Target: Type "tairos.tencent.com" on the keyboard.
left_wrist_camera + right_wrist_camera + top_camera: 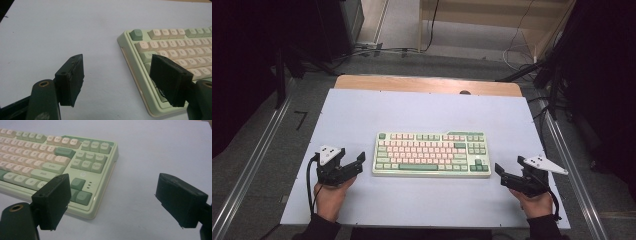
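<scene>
High view – both tongs (353, 161) (503, 173) released, low, flanking keyboard (432, 154) – hands behind

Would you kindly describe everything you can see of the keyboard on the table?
The keyboard is a compact model with no number pad, in a pale green case that looks like glossy plastic. Its keycaps are cream-pink for letters and numbers, and green for the escape key, modifiers, space bar, navigation block and arrow keys. A small logo and three tiny indicator marks sit above the arrows. It lies flat, square to the white table, near the middle. Nothing touches it; the left claw and right claw are open beside its ends.
</scene>
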A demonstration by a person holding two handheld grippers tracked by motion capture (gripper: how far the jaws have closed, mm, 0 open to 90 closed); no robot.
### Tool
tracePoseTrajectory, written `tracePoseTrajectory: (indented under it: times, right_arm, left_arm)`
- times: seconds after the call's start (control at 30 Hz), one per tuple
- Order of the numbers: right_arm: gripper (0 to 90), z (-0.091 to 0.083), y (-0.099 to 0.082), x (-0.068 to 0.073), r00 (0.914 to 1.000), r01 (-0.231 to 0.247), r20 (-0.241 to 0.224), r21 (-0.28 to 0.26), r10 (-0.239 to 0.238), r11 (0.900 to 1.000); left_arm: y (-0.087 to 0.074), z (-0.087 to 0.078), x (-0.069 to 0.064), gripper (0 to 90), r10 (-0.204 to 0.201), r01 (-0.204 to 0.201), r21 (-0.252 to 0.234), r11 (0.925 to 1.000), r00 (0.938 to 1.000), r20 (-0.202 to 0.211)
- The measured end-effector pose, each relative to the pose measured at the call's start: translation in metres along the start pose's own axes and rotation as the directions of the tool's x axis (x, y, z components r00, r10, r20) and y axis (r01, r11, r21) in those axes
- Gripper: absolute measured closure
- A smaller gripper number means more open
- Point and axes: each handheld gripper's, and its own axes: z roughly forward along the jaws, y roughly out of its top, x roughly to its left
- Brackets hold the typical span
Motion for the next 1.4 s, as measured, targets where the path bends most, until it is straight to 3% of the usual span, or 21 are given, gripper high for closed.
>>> tracePoseTrajectory:
  times: [0.33,1.4]
  right_arm:
    - [11.3,-0.006,-0.004,-0.014,0.9989,-0.035,0.031,-0.003,0.035,0.9994]
    - [11.6,-0.015,-0.014,-0.041,0.9904,-0.101,0.095,-0.005,0.101,0.9949]
  left_arm:
    - [-0.002,0.003,0.005,28.5,-0.024,0.024,0.017,0.9996,0.9997,0.006]
    - [-0.006,0.005,0.003,28.4,-0.011,0.011,0.026,0.9996,0.9998,-0.017]
